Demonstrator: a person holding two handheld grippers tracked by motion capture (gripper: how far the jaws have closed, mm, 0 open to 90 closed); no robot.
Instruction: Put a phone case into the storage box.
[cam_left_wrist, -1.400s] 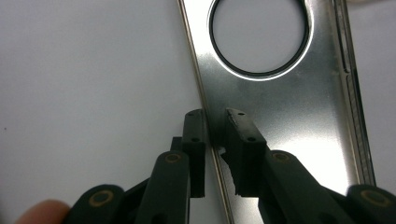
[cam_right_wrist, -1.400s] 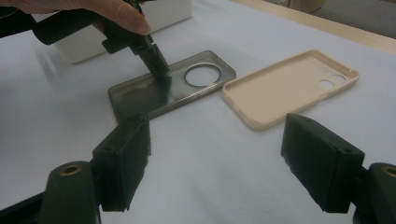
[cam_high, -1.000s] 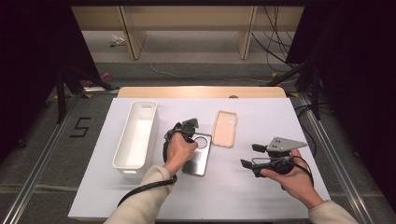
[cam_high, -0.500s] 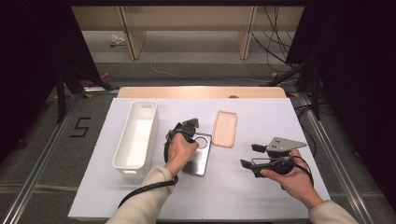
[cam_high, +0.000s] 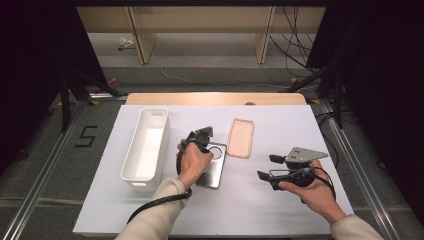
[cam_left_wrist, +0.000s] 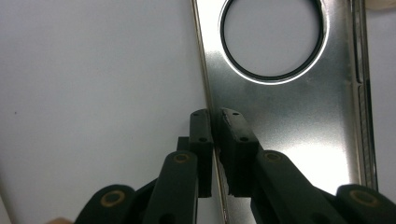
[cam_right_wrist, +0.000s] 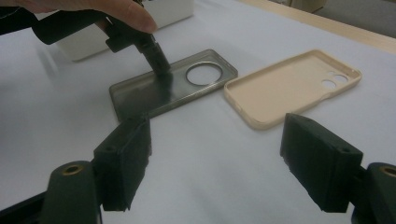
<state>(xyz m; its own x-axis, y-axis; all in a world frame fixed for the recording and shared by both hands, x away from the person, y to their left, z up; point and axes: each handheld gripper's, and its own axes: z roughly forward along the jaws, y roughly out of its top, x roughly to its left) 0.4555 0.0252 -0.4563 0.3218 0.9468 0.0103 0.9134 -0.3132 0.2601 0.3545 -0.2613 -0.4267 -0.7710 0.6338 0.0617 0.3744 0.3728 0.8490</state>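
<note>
Left gripper view shows the left gripper (cam_left_wrist: 214, 140) pinched on the long left edge of the silver phone case (cam_left_wrist: 289, 116), which lies flat, long axis running away from the person. The right gripper (cam_right_wrist: 217, 158), jaws wide apart, hovers farther off, nearer the beige case (cam_right_wrist: 289, 84).

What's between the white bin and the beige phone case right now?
The silver phone case, its edge pinched by the left gripper, lies between the white bin and beige phone case, seen in the high view.
</note>
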